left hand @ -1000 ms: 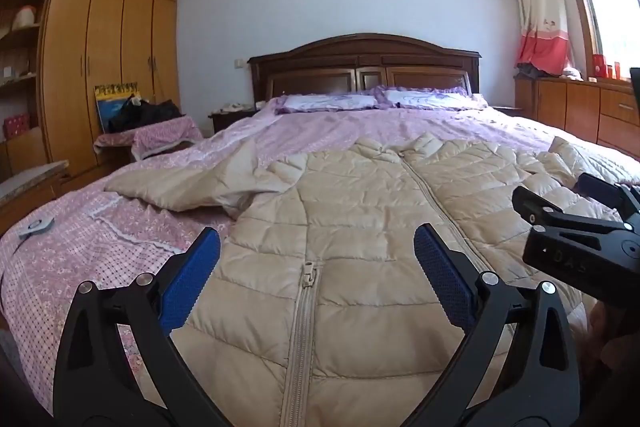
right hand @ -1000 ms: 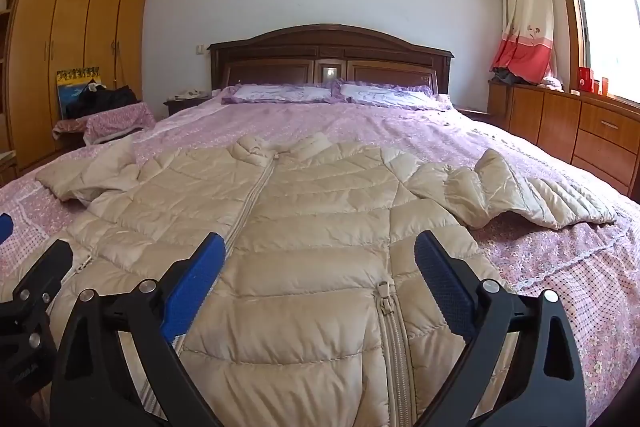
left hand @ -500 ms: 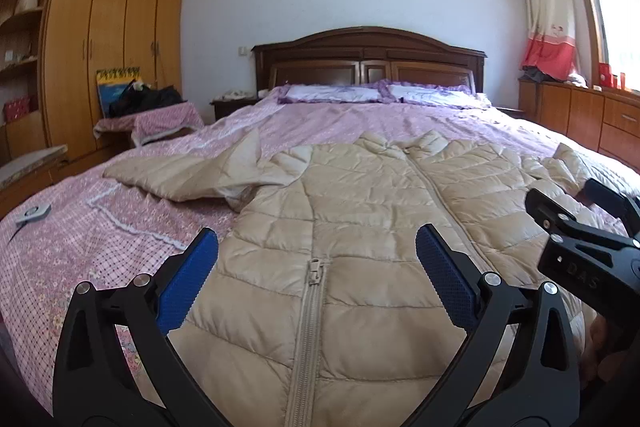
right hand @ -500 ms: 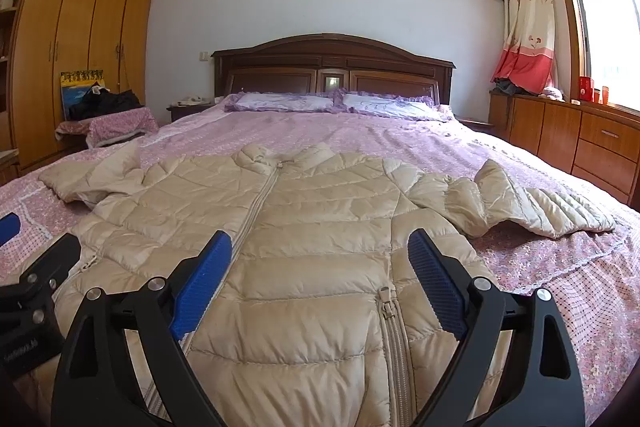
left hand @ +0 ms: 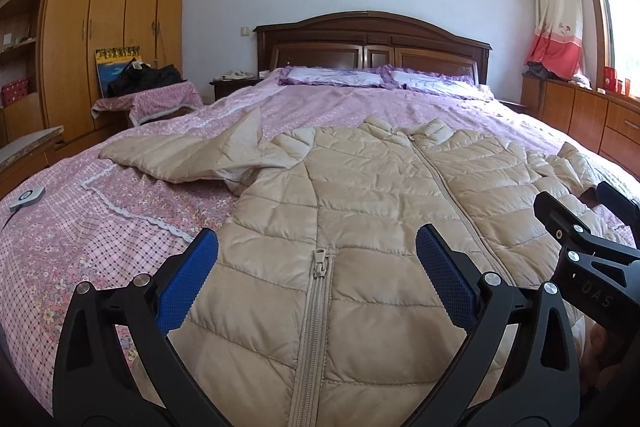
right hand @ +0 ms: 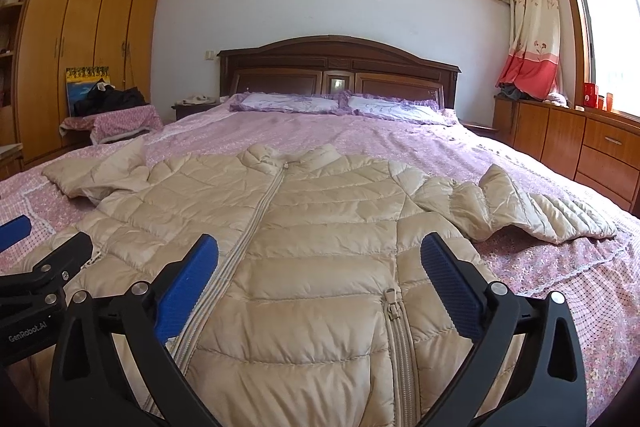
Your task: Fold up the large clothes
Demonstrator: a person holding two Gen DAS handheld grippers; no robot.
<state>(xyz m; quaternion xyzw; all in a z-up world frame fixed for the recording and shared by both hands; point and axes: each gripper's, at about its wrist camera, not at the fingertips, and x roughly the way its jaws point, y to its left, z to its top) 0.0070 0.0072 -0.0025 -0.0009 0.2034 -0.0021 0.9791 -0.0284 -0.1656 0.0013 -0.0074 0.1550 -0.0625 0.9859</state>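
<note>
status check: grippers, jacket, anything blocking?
Left gripper and right gripper both open, holding nothing, above the hem. Beige puffer jacket flat on the bed, zipped, sleeves spread, unfolded. Nothing lying on the jacket.

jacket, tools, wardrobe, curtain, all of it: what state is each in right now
jacket: spread flat on the bed, front up, unfolded, zipped shut
left sleeve: flung out sideways, rumpled
right sleeve: out to the side, crumpled
left tool: open, above the hem, holding nothing
right tool: open, above the hem, holding nothing
wardrobe: doors shut
curtain: drawn aside, bunched
bed: made, two pillows at the head
</note>
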